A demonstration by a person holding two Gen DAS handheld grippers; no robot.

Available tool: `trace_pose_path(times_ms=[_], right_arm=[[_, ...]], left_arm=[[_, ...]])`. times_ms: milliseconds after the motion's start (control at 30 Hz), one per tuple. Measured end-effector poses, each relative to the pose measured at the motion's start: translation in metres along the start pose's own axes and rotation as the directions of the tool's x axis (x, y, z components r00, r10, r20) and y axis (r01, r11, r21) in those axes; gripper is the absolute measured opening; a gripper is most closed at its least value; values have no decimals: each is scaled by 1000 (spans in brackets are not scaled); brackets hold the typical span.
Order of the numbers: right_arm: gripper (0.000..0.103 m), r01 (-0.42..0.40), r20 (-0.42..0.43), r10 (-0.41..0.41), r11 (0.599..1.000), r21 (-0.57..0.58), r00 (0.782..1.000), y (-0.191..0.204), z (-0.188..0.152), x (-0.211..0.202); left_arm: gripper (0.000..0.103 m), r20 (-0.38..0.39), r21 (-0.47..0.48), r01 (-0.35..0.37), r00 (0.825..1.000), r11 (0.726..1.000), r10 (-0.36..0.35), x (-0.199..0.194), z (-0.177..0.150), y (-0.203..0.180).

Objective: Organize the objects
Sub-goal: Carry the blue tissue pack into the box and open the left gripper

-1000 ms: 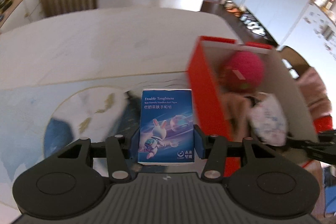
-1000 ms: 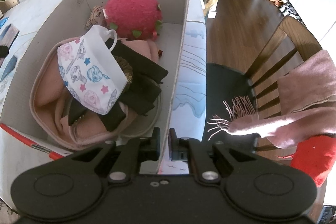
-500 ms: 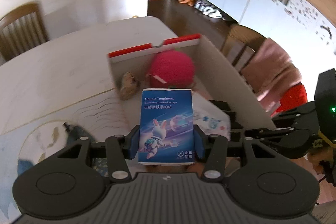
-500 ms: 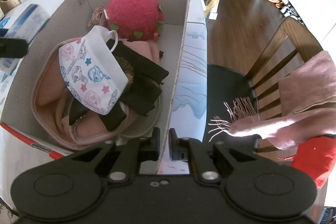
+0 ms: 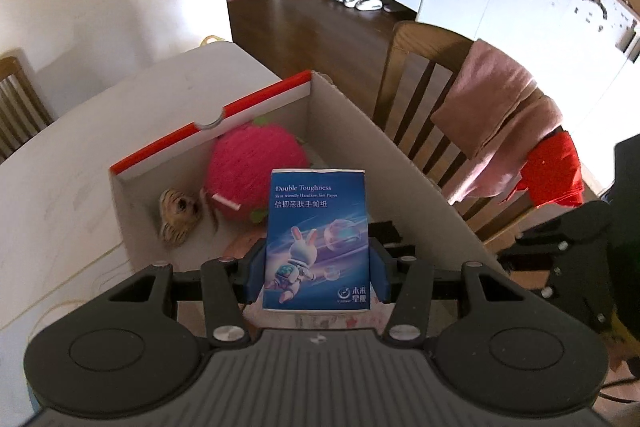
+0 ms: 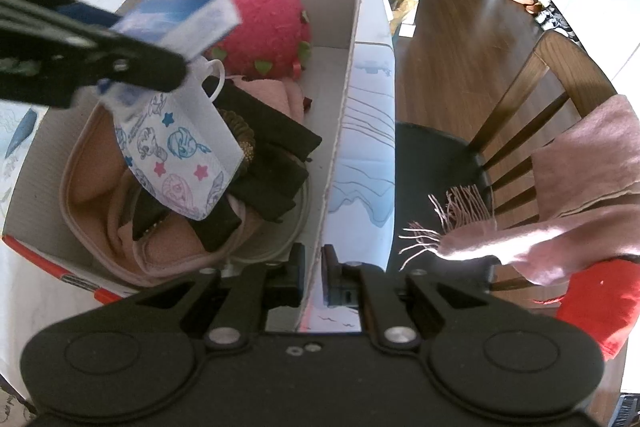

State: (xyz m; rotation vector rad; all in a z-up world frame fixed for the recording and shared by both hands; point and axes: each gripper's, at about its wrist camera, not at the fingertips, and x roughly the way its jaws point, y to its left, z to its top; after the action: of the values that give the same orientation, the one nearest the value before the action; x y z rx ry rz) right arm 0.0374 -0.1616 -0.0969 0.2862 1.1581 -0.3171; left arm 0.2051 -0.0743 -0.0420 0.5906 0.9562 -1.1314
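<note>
- While the tissue pack hangs over it, the cardboard box [image 6: 352, 75], red-rimmed and open-topped, sits on the white table [image 5: 80, 155] near the corner; it is the largest item and already well filled.
- Wooden chair [image 6: 532, 99], beside the table on the box's right, draped with a pink fringed scarf [image 6: 560, 195] and a red cloth [image 6: 596, 303]; not part of the job as far as can be judged.
- Pink fabric pouch [image 6: 92, 183], in the near half of the box, with dark cloth pieces [image 6: 276, 155] across it.
- Strawberry plush [image 5: 248, 163], red with green leaves, at the far end of the box; a small brown plush [image 5: 178, 209] lies just beside it.
- Child's face mask [image 6: 180, 155], cartoon print with stars, resting on top of the pouch.
- Tissue pack [image 5: 318, 239], blue, rabbit astronaut print, held upright between the blue pads of the left gripper [image 5: 318, 269], which is closed firmly on its sides; the pack is in the air above the box interior, over the mask.
- Right gripper [image 6: 314, 277], nearly closed, pinching the box's near right wall, apparently steadying it.
- Step in hand, by judgement: placing the pack. Next move calls for lowering it into free space near the plush, then opening the jaws.
</note>
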Motion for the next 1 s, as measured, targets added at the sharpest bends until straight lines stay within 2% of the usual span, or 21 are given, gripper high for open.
trace_pose_path(times_ms=[400, 700, 800, 867, 1000], right_arm=[[8, -10, 3, 10, 1000, 17, 1000, -2, 1, 1], [8, -15, 1, 15, 1000, 25, 1000, -5, 1, 2], [8, -13, 1, 13, 1000, 24, 1000, -4, 1, 2], [8, -13, 0, 13, 1000, 25, 1000, -4, 1, 2], [8, -11, 0, 11, 1000, 25, 1000, -5, 1, 2]], left_arm=[[50, -115, 0, 4, 993, 1000, -4, 57, 6, 3], [50, -126, -37, 20, 992, 999, -24, 69, 6, 14], [59, -104, -59, 22, 994, 998, -28, 65, 5, 19], [71, -82, -74, 30, 996, 997, -36, 60, 4, 21], [71, -60, -98, 46, 997, 994, -52, 50, 3, 28]])
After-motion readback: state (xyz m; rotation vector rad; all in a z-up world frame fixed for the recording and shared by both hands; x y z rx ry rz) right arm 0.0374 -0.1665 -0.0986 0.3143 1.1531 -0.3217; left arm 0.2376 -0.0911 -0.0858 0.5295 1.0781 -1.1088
